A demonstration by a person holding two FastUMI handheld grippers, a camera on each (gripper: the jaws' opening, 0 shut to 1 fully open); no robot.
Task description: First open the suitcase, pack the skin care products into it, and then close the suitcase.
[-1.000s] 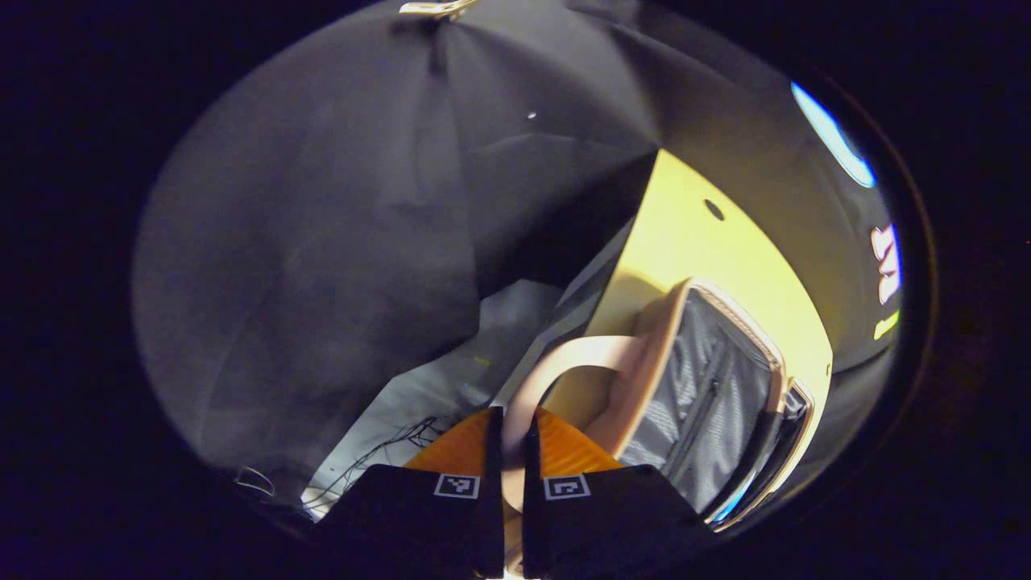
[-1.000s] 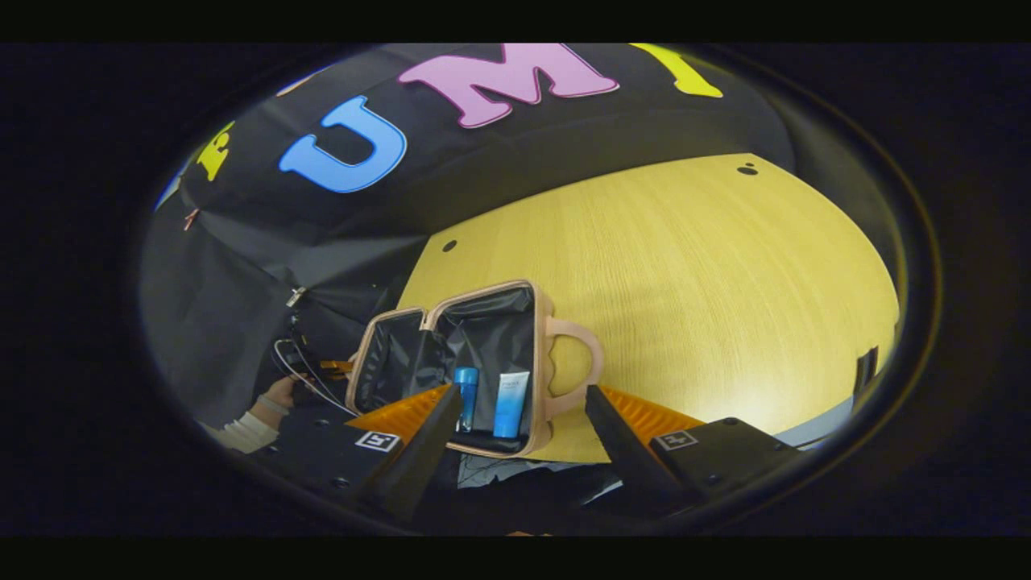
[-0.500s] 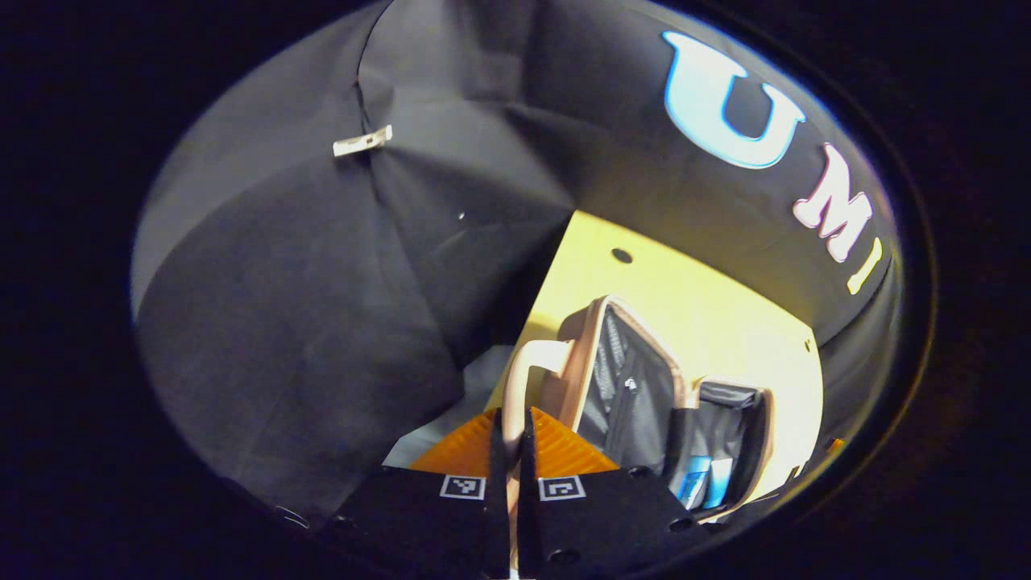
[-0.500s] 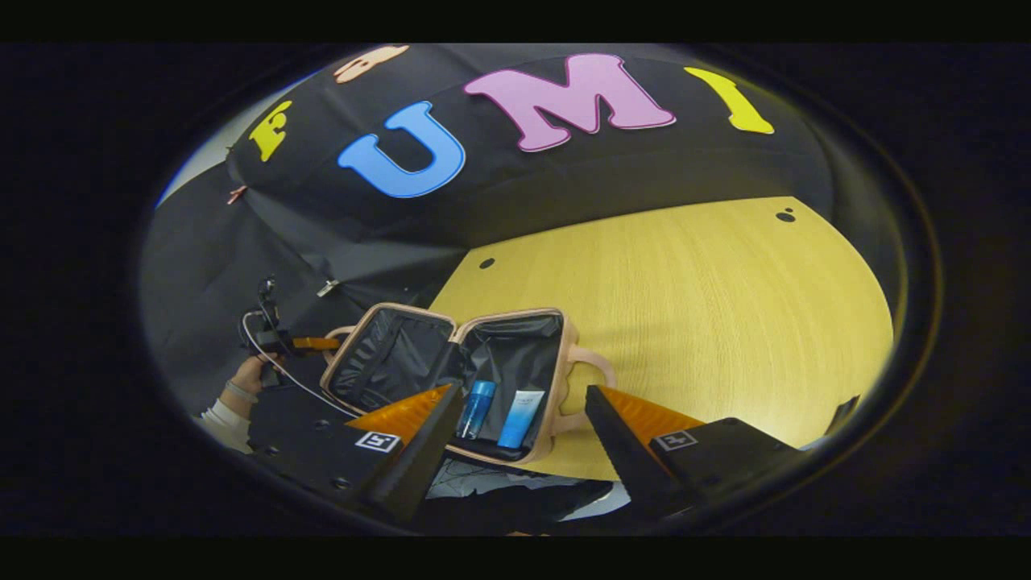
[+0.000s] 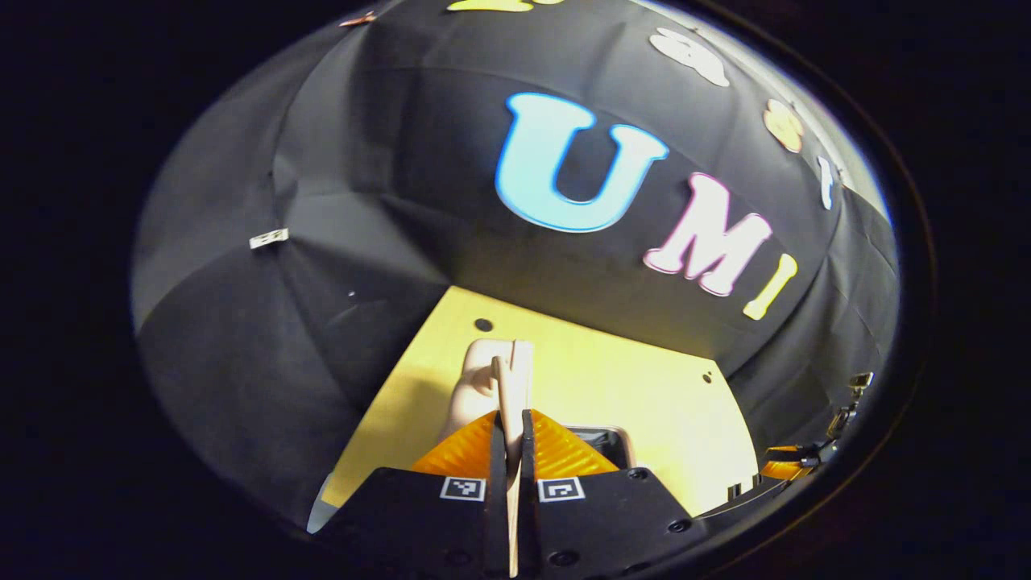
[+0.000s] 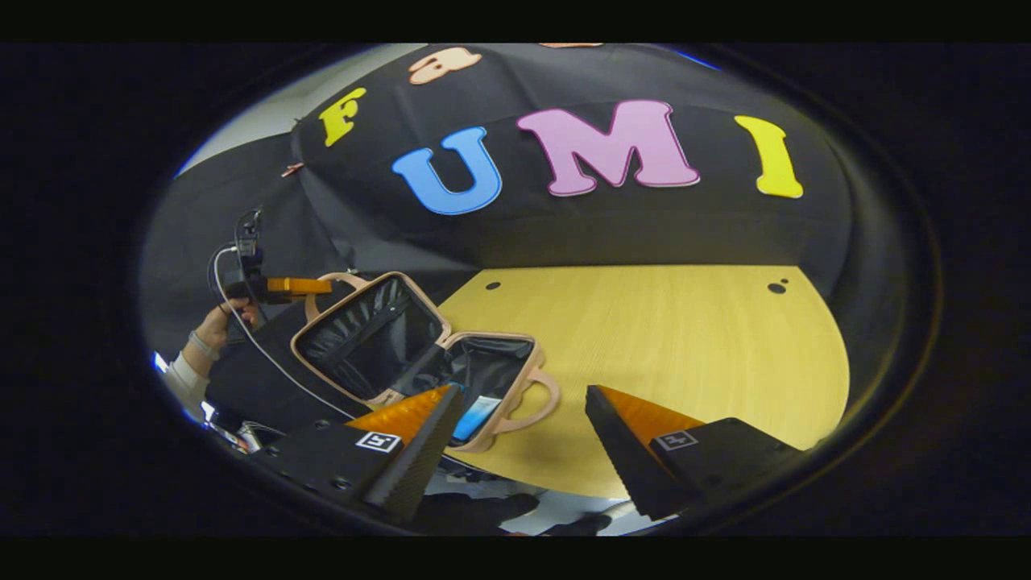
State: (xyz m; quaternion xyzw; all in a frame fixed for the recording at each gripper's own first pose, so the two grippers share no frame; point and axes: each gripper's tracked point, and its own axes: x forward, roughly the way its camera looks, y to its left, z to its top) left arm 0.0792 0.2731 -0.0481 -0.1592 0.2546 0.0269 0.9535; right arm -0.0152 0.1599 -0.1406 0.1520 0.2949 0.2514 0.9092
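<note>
The desk (image 6: 685, 354) is a wide plate of pale yellow wood with fine straight grain, and to the right of the suitcase it lies bare up to its rounded far edge. The suitcase (image 6: 378, 338) stands open at the desk's near left edge: a small hard pink shell with rounded corners and a dark, shiny, creased lining. Its lid half is tilted up, and its handle (image 5: 495, 379), a smooth pink loop, is squeezed between the two fingers of my left tool (image 5: 509, 439). In the right gripper view a hand (image 6: 213, 322) holds this tool beside the lid. My right tool (image 6: 523, 435) hangs over the near edge, its fingers wide apart and holding nothing. In the lower half lies a blue skin care tube (image 6: 477, 412), partly hidden behind my finger.
</note>
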